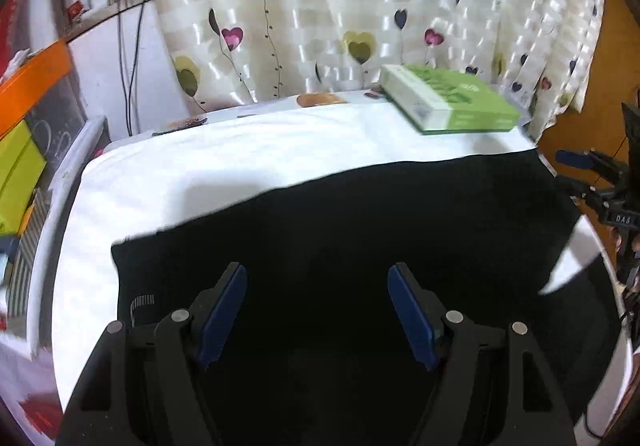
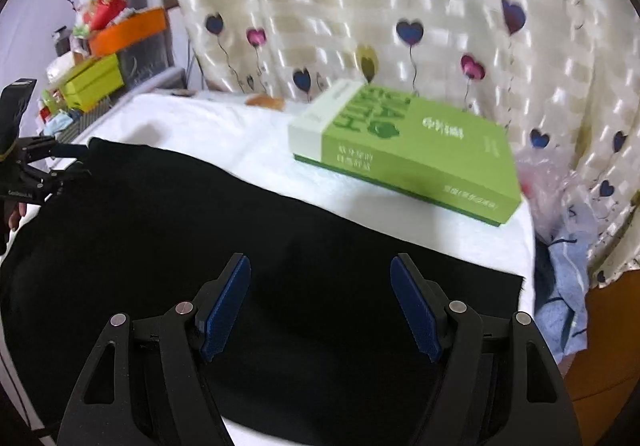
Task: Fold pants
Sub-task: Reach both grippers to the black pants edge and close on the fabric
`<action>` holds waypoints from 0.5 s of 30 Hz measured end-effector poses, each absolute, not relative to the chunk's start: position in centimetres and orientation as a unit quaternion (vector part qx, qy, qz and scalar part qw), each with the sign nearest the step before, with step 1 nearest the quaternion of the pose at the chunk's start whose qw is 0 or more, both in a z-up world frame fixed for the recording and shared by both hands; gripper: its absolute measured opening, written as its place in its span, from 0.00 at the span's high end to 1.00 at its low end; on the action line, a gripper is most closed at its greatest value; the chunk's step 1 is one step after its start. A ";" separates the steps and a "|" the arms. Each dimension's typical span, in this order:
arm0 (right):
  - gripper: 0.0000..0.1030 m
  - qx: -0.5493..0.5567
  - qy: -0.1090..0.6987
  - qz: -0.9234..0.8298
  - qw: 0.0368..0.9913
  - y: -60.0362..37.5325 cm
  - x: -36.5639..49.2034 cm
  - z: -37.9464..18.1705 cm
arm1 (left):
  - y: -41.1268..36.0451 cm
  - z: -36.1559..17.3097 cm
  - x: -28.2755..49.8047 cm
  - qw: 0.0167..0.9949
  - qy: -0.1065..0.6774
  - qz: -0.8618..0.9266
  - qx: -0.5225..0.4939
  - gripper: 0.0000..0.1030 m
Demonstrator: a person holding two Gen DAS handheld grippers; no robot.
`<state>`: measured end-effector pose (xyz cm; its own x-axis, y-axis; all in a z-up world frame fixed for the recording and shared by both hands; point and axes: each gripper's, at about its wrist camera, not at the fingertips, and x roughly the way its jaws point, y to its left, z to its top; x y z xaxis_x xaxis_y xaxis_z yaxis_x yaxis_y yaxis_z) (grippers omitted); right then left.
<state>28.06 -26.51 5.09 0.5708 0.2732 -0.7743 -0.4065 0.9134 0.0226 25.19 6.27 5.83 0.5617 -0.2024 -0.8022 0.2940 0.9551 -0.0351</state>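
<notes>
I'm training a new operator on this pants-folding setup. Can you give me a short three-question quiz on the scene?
1. True or false: the left tongs grip the black pants.
2. What lies behind the pants on the white cloth: A) green box B) red mug C) laptop?
3. The right tongs are ____ (open/shut).

Key: 1 false, both tongs hover open over the pants; 2 A, the green box; 3 open.

Stock on and around the table, by count

One pair of black pants; two grippers, left and right, each with two blue pads; one green box; one white cloth; one orange box; one heart-print curtain
</notes>
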 end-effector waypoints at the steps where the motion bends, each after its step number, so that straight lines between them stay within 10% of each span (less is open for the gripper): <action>1: 0.29 -0.079 0.426 0.194 0.880 -26.6 28.7 4.8 | 6.2 5.4 25.9 0.881 0.449 -0.138 0.062 0.27; 15: 0.29 -0.096 0.457 0.263 0.844 -26.6 34.8 1.1 | 5.8 1.9 33.2 0.862 0.479 -0.145 0.088 0.28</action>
